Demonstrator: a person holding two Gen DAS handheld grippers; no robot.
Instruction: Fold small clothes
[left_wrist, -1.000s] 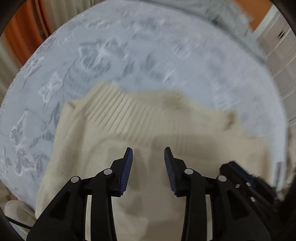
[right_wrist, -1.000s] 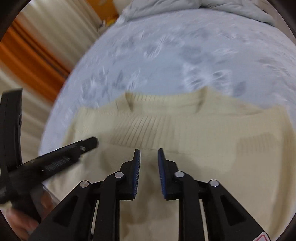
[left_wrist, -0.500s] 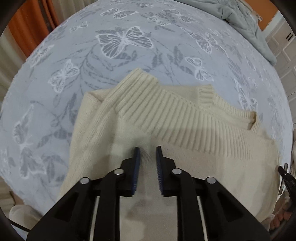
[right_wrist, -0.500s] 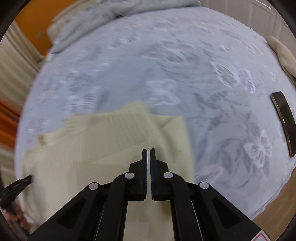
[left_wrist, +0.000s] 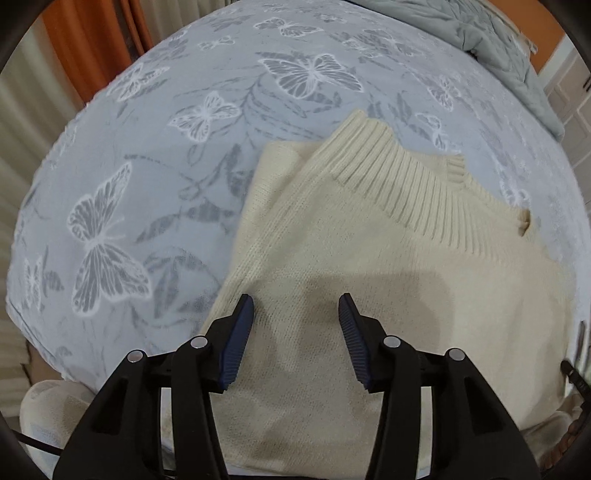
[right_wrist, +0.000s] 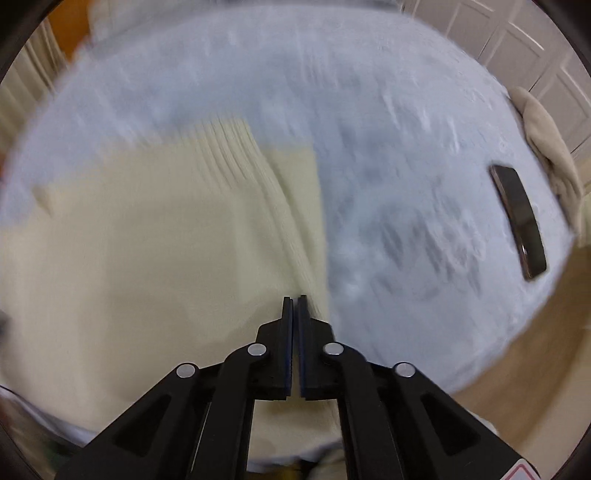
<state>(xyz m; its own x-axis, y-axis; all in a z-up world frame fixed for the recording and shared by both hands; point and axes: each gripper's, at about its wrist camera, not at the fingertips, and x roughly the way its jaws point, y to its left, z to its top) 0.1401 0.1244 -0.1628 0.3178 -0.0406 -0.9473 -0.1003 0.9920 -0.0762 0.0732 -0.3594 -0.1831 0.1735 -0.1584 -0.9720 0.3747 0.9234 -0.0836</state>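
Note:
A cream knit sweater (left_wrist: 369, 258) lies folded on the bed, its ribbed hem band (left_wrist: 406, 184) across the top layer. My left gripper (left_wrist: 295, 314) is open and empty, just above the sweater's left part near its left edge. In the blurred right wrist view the sweater (right_wrist: 147, 240) fills the left half. My right gripper (right_wrist: 295, 299) is shut with nothing seen between the jaws, over the sweater's right edge.
The bed has a pale blue butterfly-print cover (left_wrist: 147, 184). A grey quilt (left_wrist: 498, 48) lies at the far side. A dark phone (right_wrist: 517, 221) lies on the bed to the right, with a beige cloth (right_wrist: 546, 147) beyond it. The bed's edge (right_wrist: 517, 350) drops off at right.
My left gripper closed partway, then opened wide and shifted left over the sweater. My right gripper closed fully and swung to the sweater's right edge.

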